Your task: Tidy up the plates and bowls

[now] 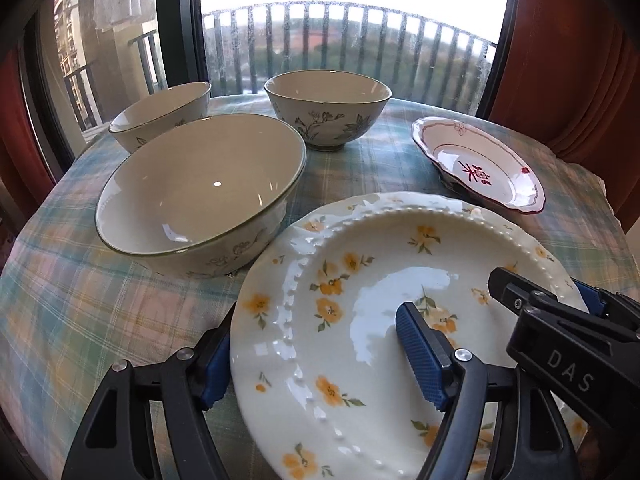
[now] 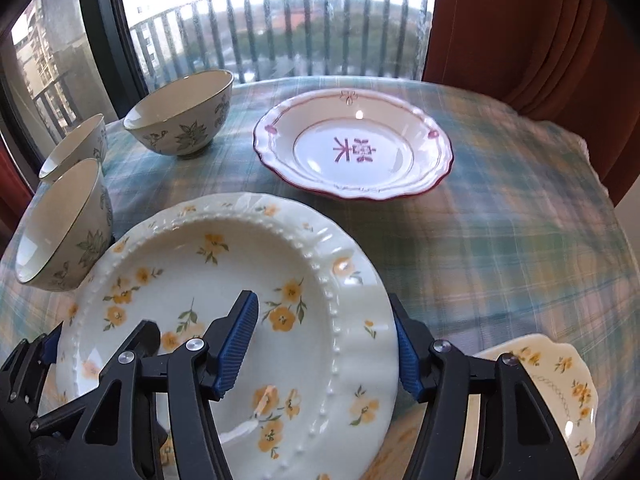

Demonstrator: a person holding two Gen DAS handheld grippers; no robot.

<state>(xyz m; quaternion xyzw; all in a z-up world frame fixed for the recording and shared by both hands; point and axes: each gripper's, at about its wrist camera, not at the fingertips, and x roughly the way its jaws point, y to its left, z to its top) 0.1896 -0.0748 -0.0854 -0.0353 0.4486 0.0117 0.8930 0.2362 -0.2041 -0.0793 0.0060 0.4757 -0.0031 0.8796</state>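
Observation:
A large white plate with yellow flowers (image 1: 360,288) (image 2: 208,264) lies on the plaid tablecloth. My left gripper (image 1: 316,354) straddles its left rim, one blue pad inside the plate, one outside. My right gripper (image 2: 326,346) straddles its right rim the same way and shows in the left wrist view (image 1: 560,312). Both have jaws wide, not pinching the rim. Three cream bowls with leaf prints stand to the left: a large one (image 1: 200,192) (image 2: 60,228) and two smaller (image 1: 328,110) (image 2: 182,116) (image 1: 160,114) (image 2: 74,148). A red-trimmed plate (image 1: 480,164) (image 2: 354,148) lies beyond.
A small yellow-flowered dish (image 2: 560,384) lies at the near right of the table. A window with a balcony railing (image 1: 344,40) stands behind the table, and a red curtain (image 2: 540,40) hangs at the right. The tablecloth (image 2: 500,248) is bare on the right side.

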